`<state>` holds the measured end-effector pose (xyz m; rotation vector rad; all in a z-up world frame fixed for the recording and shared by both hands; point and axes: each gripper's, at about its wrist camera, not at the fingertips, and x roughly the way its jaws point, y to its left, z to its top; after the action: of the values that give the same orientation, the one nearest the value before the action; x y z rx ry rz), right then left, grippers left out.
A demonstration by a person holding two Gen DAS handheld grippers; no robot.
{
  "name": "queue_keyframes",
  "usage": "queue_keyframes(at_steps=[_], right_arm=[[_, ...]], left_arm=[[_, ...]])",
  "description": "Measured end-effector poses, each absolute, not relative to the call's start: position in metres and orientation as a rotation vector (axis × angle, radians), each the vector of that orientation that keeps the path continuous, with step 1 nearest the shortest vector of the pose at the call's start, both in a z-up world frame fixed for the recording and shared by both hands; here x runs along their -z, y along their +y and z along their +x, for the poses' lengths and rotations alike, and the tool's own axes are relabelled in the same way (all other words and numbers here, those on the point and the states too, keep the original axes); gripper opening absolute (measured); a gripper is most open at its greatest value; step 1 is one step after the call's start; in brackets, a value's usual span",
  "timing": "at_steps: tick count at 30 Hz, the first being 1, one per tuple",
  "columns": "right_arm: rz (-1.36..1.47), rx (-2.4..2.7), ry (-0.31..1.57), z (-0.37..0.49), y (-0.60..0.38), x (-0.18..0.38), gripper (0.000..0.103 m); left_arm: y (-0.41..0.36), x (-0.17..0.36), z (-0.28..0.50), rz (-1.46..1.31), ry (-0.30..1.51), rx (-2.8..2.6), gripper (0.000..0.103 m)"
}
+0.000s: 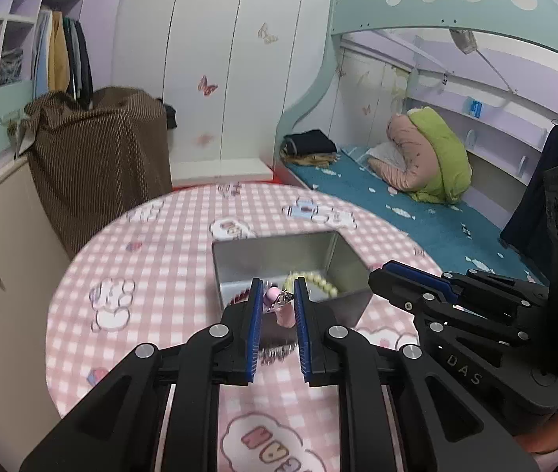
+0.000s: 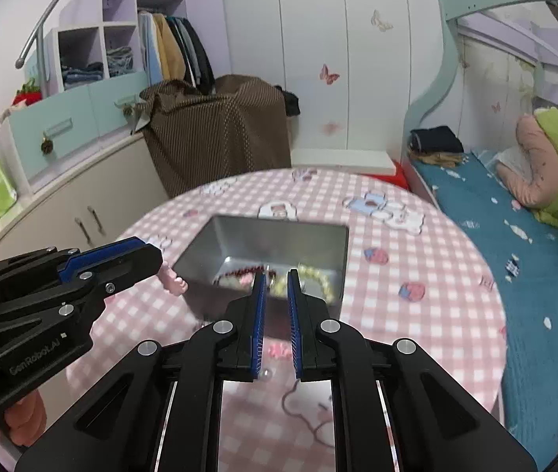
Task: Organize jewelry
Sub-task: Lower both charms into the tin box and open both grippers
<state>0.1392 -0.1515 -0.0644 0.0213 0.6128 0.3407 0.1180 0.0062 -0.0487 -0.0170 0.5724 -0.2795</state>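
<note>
Open rectangular silver metal tin [image 1: 279, 253] sits straight ahead of both grippers on the round table w/ pink-and-white checked cartoon cloth [image 1: 153, 275]. Already inside: a pale yellow-cream bead bracelet [image 1: 318, 281] at the near right of the tin floor, and a dark red beaded piece [image 2: 239, 271] at the near left. So at least two pieces look stowed.

Left to do, by my read: the small pink charm w/ silver clasp [image 1: 281, 303], held at the left gripper [image 1: 277, 295] tips, just over the tin's near wall. In the right-wrist view it hangs below that gripper, outside the tin's near-left corner, not yet clearly over the inside. Looks like the drop-in step, close to release. A small pink item on the cloth shows between the right gripper's fingers, close in; too blurred to name. Could be another piece left over.

Left gripper: narrow gap, blue pads close on either side of the charm's clasp; seems pinched on it, tho exact contact is hard to see.

Right gripper [image 2: 277, 283]: narrow, pads nearly parallel w/ a small gap, nothing between them. Tips point at the tin's near edge, bracelet just beyond. It sits to the right of the left gripper, near but apart from it.
</note>
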Motion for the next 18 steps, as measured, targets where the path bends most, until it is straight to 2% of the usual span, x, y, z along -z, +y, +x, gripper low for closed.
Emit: queue_keyframes(at_steps=[8,18], right_arm=[[0.033,-0.355,0.599,0.158,-0.154,0.054,0.012],[0.038,-0.365,0.645,0.187,-0.152,0.069,0.012]], left_arm=[[-0.003,0.033,0.137,-0.002,0.541,0.272,0.014],[-0.001,0.046,0.175,-0.015,0.597,0.258,0.014]])
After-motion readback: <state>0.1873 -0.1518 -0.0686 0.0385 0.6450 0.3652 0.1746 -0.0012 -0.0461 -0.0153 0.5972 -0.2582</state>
